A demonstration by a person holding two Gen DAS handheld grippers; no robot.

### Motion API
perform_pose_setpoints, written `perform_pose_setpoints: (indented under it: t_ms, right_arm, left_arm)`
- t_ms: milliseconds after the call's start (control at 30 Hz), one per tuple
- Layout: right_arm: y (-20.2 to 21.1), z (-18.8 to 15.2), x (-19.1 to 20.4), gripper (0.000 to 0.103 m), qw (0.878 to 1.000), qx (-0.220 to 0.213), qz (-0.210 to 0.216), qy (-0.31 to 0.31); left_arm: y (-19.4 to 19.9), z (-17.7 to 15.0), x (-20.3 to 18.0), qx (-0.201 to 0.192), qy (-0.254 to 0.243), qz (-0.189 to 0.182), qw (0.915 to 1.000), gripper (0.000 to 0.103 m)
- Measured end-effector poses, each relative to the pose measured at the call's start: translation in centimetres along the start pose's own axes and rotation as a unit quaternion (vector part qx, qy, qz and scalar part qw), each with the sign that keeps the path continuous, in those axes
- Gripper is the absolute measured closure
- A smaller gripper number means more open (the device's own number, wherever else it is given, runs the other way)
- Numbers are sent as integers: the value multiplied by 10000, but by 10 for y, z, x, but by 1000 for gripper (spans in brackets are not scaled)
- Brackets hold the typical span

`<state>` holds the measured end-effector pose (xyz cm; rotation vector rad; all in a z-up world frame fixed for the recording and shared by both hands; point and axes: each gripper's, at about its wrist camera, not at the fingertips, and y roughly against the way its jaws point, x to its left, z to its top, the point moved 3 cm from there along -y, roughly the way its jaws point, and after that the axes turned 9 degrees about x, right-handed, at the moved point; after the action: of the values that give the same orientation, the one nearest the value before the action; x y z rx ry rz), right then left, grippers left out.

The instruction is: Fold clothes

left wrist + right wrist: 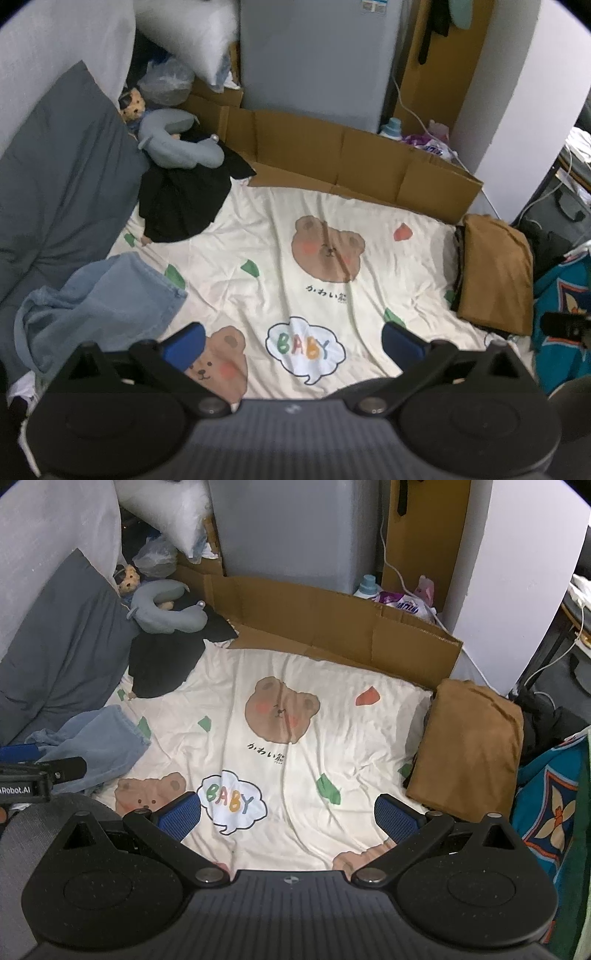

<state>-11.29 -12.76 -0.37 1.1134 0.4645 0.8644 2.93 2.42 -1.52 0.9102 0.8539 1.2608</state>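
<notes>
1. The bed sheet [369, 229] is cream, printed with brown bear faces, green and red patches, and a white bubble spelling "BABY" in coloured letters.
2. The jeans [110, 295] are light blue denim.
3. The folded garment [495, 273] is mustard brown.
4. The crumpled garment [181, 203] is black.
5. The neck pillow [177, 144] is grey-blue.
6. The cardboard [332, 155] is plain brown.
7. The gripper pads [395, 818] are blue.

A bed [295, 716] under a cream bear-print sheet [258, 266] sits against a pale wall [55, 44] on the left, with flattened brown cardboard [351, 158] along its far edge, a grey cabinet [314, 55] behind that, and a white pillar [517, 572] to the right.
</notes>
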Motion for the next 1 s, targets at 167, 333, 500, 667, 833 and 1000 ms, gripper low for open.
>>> perform_pose_setpoints:
  t_ms: [167, 333, 500, 667, 833, 1000]
  right_arm:
    - [-2, 3, -8, 0, 9997, 23, 64, -240]
    - [-2, 2, -8, 0, 9997, 23, -11, -253]
    - [0, 2, -8, 0, 9995, -12, -72, -311]
    - [1, 1, -8, 0, 9993, -36, -113, -359]
    - [6, 4, -4, 0, 9991, -168, -55, -391]
    - [17, 10, -2, 0, 9977, -460, 61, -492]
  left_arm:
    - [0, 6, 5, -18, 34, 51, 10000, 0]
    - [-1, 10, 8, -5, 44, 58, 10000, 0]
    - [0, 10, 12, -17, 58, 78, 10000, 0]
    - [2, 13, 21, -45, 124, -24, 9999, 0]
    - [4, 17, 34, -141, 141, -161, 9997, 1]
    - [-1, 24, 56, -157, 316, -71, 9994, 1]
